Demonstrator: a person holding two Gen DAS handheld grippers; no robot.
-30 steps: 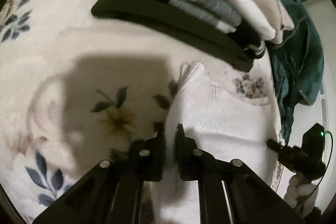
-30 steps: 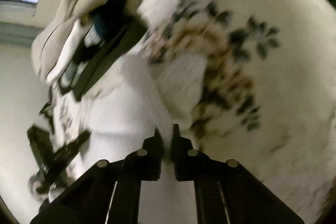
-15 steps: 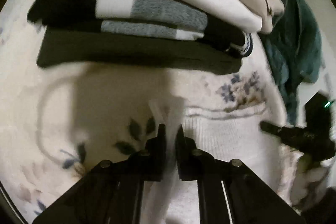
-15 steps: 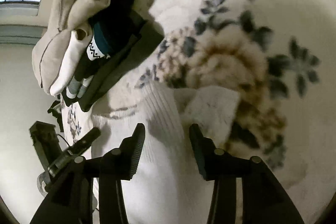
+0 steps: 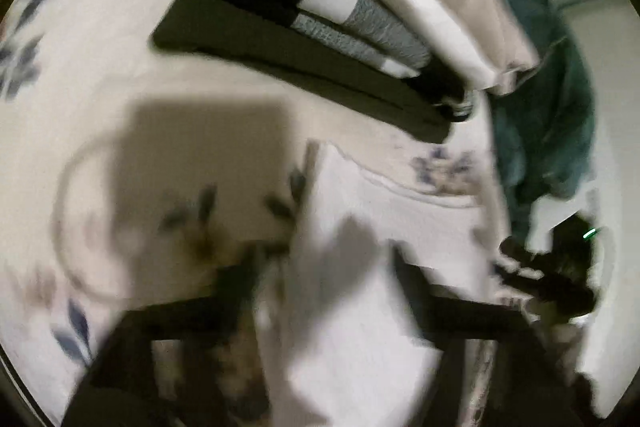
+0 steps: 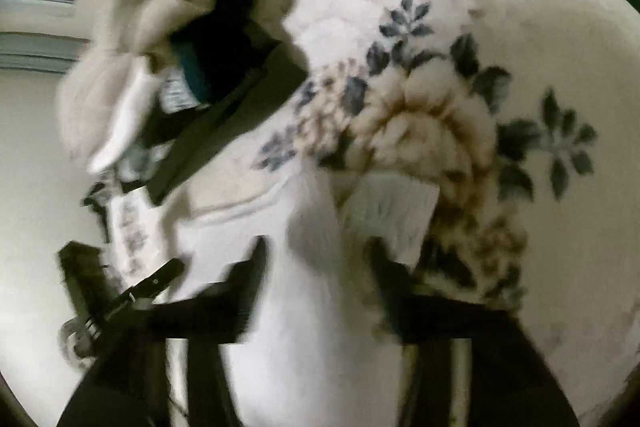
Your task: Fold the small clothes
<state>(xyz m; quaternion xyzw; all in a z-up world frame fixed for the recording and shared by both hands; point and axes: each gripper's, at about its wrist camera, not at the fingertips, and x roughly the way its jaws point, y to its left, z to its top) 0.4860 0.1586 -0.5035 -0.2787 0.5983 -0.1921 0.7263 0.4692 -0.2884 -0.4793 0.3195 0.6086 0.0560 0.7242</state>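
Progress: one white garment lies on the flowered blanket, folded lengthwise into a long strip; it looks partway done, with at least one cross fold likely left.
Done: a stack of folded clothes sits beyond the white garment, close but apart from it.
Left: a dark green garment is bunched at the blanket's edge, seemingly unfolded.
Left hand-held gripper: jaws wide, having just been opening; the white garment lies under the gap, not pinched.
Right hand-held gripper: jaws wide, also just opened; the garment's folded edge sits between the fingers, released.
Garment detail: a ribbed cuff or hem sticks out beside the strip.
Containers: none in view; nothing holds the clothes but the blanket.
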